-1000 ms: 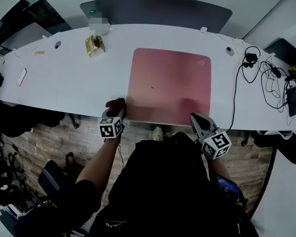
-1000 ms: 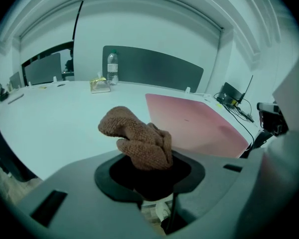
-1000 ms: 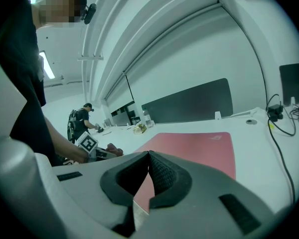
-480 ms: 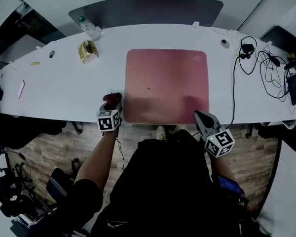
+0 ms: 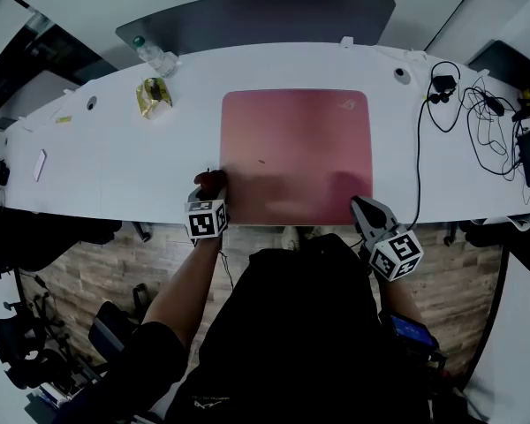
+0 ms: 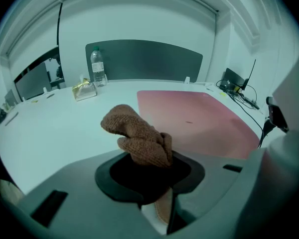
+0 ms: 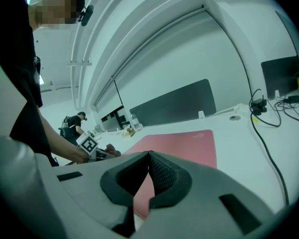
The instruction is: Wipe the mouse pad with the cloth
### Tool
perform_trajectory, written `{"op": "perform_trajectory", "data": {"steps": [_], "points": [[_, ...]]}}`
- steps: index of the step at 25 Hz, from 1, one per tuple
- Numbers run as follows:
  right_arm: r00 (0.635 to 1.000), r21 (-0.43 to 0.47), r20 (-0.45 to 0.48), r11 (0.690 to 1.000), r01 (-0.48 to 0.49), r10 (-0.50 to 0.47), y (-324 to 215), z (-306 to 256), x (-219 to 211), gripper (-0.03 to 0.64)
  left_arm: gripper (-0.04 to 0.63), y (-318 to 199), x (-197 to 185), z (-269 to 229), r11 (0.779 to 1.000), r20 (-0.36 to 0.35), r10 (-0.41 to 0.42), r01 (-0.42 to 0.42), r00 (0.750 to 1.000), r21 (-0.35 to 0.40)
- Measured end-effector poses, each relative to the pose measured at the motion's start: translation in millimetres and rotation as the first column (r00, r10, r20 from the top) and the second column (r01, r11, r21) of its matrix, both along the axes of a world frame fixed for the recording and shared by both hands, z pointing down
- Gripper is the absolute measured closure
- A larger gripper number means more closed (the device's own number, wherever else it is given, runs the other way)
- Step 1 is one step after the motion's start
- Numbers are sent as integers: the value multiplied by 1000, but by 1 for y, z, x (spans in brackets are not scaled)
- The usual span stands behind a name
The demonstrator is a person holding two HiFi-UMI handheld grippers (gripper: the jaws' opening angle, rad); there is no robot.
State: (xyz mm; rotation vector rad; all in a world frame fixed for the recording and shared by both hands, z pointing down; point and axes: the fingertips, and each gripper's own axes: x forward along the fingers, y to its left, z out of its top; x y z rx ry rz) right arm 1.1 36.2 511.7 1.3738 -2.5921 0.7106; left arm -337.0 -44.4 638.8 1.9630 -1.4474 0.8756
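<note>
A pink mouse pad (image 5: 296, 153) lies flat in the middle of the white desk (image 5: 115, 162). My left gripper (image 5: 208, 191) sits at the desk's front edge, just left of the pad's near left corner, shut on a bunched brown cloth (image 5: 211, 181). In the left gripper view the cloth (image 6: 139, 138) sticks up out of the left gripper (image 6: 148, 169), with the pad (image 6: 197, 118) ahead to the right. My right gripper (image 5: 364, 208) hovers at the pad's near right corner, shut with nothing in it. The right gripper view shows its jaws pressed together (image 7: 148, 156) over the pad (image 7: 182, 143).
A water bottle (image 5: 150, 53) and a gold packet (image 5: 153, 95) stand at the back left. Black cables and a plug (image 5: 464, 113) sprawl on the right end. A small white item (image 5: 40, 164) lies far left. A dark partition (image 5: 256, 20) runs behind the desk.
My left gripper with the cloth has edged a little nearer to the pad's near left corner. The right gripper has barely moved.
</note>
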Motion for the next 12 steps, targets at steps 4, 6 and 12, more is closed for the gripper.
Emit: {"op": "perform_trajectory", "data": {"steps": [4,6,12], "points": [[1000,-8,17,1000,-6,6,-7,3,10,592,466,0,9,-2,1000,86,19,-18,996,-6],[1000,-8,20,1000,-9,9,-11,3,15,592,466,2,17,-2,999,114,33,-32,993,-6],[999,-9,27,1000,-20,20,-21,2,38,592,466,6,65,-2,995,97,102,-101,990,-16]]}}
